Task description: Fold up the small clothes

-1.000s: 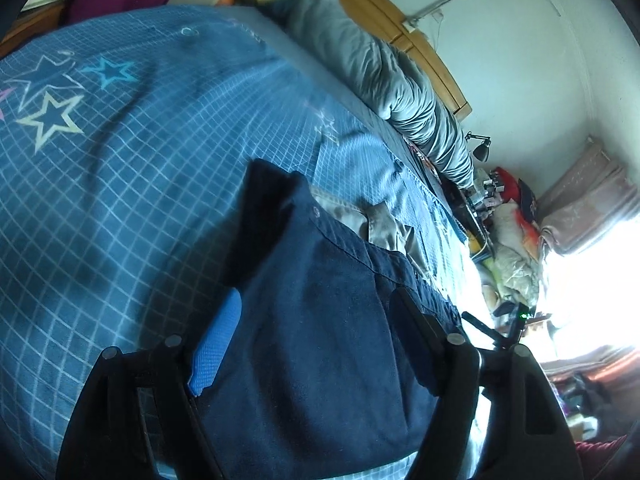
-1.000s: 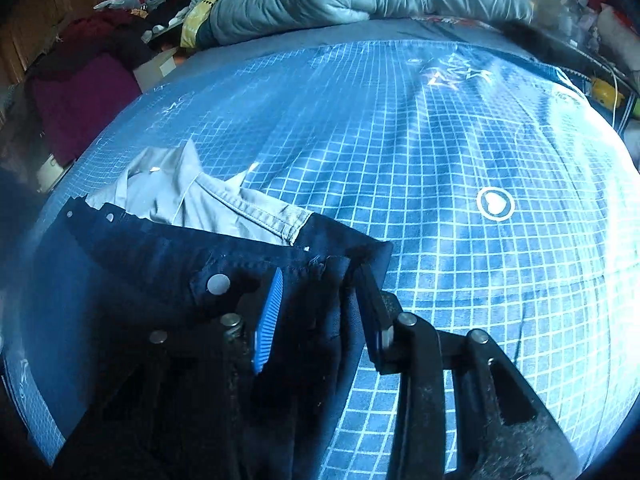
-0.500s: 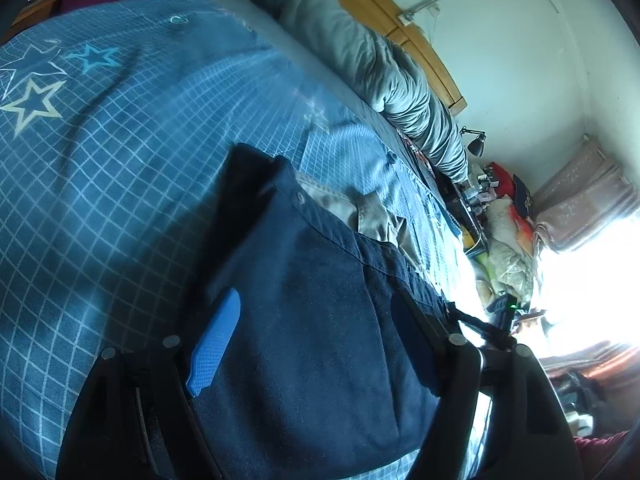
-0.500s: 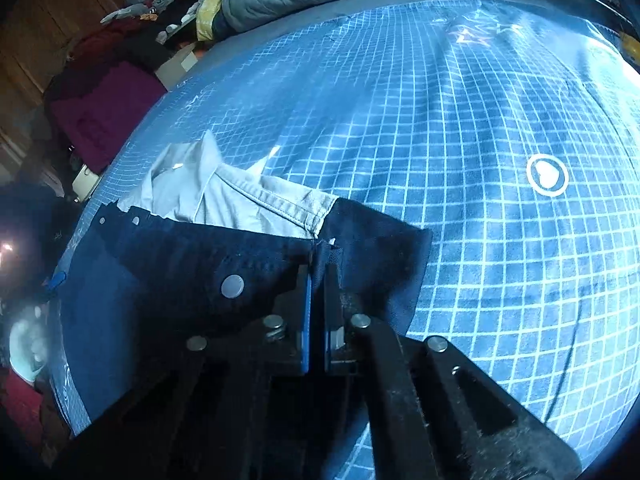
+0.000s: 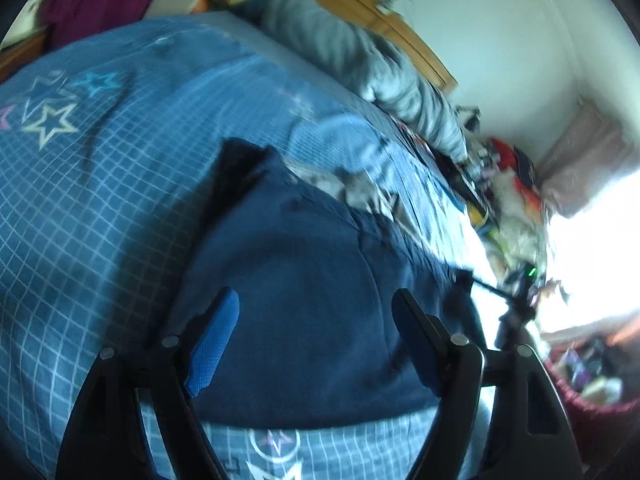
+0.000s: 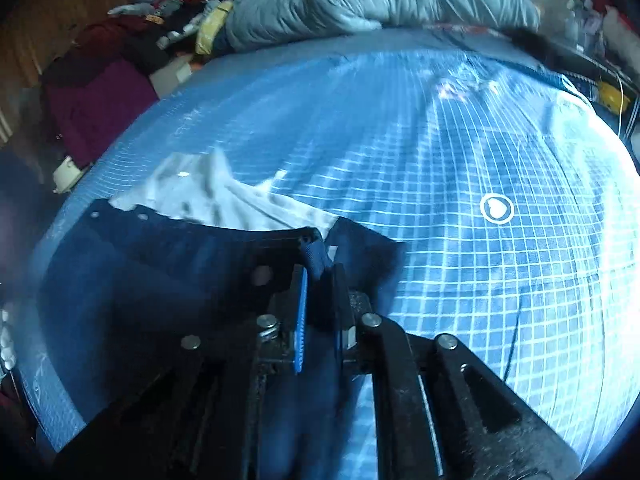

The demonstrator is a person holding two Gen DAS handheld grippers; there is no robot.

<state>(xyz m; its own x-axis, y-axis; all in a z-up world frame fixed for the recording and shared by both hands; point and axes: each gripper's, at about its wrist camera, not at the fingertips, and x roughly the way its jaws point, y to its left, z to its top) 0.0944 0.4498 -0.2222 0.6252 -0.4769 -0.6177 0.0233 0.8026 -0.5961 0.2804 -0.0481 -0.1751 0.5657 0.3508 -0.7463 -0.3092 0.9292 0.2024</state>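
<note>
Right now the right gripper [image 6: 320, 300] is clamped on the waistband corner of the navy garment [image 5: 304, 300]; best carry it flat across while the left gripper [image 5: 316, 344], jaws spread and empty, hovers over the cloth. Garment lies on the blue checked bedspread [image 6: 460, 168], half over a pale shirt [image 6: 224, 200], grey duvet [image 6: 380, 0] bunched beyond it.

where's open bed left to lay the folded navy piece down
Widest bare patch: the blue checked sheet between the navy garment and the grey duvet, around the white heart print. Crowded: the pale shirt at the navy piece's far edge, where the right claw pinches.
</note>
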